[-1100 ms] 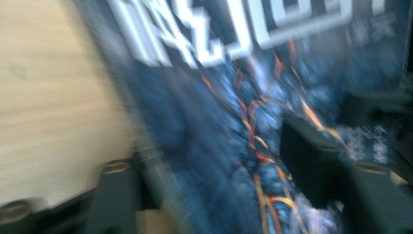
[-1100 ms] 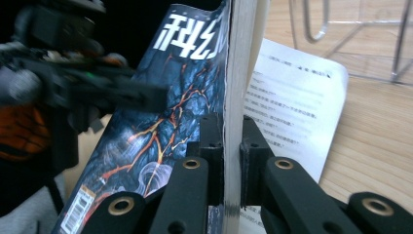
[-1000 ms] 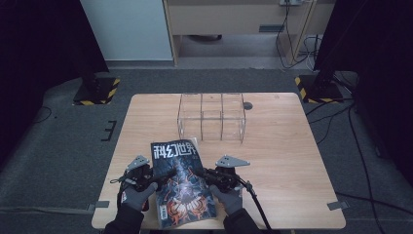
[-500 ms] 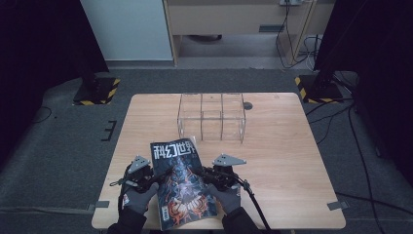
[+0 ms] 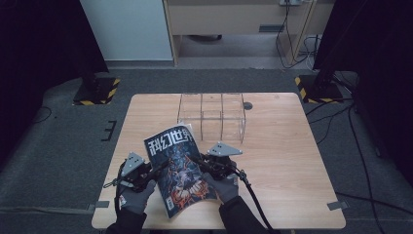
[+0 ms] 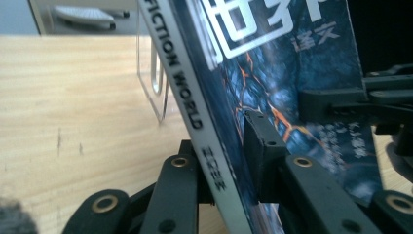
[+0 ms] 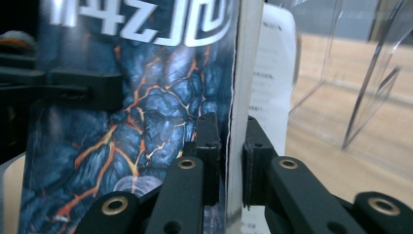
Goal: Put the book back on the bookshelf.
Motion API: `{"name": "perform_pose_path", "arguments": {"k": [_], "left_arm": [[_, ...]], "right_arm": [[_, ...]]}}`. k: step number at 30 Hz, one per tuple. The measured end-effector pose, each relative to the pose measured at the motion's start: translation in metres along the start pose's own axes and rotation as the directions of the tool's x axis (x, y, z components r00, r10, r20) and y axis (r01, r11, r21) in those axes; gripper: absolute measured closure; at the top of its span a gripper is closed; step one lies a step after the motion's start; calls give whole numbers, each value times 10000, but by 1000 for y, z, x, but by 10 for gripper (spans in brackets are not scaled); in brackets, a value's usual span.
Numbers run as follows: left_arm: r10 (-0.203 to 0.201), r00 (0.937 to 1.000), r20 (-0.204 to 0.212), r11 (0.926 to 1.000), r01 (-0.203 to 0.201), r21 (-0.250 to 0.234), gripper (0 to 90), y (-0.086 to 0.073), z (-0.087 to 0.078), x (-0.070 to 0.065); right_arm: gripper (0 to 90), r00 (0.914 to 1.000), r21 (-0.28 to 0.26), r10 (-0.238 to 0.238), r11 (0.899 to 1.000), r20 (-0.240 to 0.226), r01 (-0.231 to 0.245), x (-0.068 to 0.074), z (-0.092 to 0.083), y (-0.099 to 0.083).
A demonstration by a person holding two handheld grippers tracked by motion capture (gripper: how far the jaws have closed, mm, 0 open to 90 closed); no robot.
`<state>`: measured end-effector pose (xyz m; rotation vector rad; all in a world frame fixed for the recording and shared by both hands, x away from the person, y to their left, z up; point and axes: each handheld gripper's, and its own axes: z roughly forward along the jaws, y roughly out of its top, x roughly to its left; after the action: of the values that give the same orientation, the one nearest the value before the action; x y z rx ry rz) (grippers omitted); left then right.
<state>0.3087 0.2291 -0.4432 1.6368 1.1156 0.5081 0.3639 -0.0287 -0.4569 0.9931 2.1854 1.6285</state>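
Both grippers, left [image 5: 155,171] and right [image 5: 198,161], have just clamped opposite edges of the magazine [image 5: 179,171], apparently to carry it level toward the clear divided box [image 5: 213,116].

I see grey carpet [image 5: 63,146], a pale cabinet [image 5: 234,17] at the back, and black curtains [image 5: 44,39] either side.
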Motion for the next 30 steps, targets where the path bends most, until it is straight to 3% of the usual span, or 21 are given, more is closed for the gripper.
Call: {"name": "perform_pose_path", "arguments": {"k": [5, 13, 18, 20, 24, 30], "left_arm": [[24, 10000, -10, 10000, -24, 6, 760, 0, -2, -3], [216, 9996, 175, 9997, -214, -133, 784, 3, -6, -10], [277, 9992, 282, 9992, -269, -298, 792, 6, -8, -12], [483, 9985, 262, 9976, -469, -511, 794, 9, -11, -13], [840, 9959, 329, 9922, -806, -954, 807, 12, -16, -16], [887, 9953, 390, 9912, -844, -1020, 809, 9, -19, -16]], "right_arm": [[789, 9995, 73, -308, 9995, 76, 307, 0, 0, 4], [674, 9998, 191, -80, 9998, 184, 76, -8, -1, 4], [709, 9996, 144, 247, 9996, -126, -245, -13, 0, 7], [729, 9991, -5, 298, 9996, -298, -298, -14, 0, 9], [731, 9998, -443, -28, 9990, -172, 21, -13, -2, 16], [678, 9995, -645, -325, 9974, -12, 323, -12, -4, 20]]}}
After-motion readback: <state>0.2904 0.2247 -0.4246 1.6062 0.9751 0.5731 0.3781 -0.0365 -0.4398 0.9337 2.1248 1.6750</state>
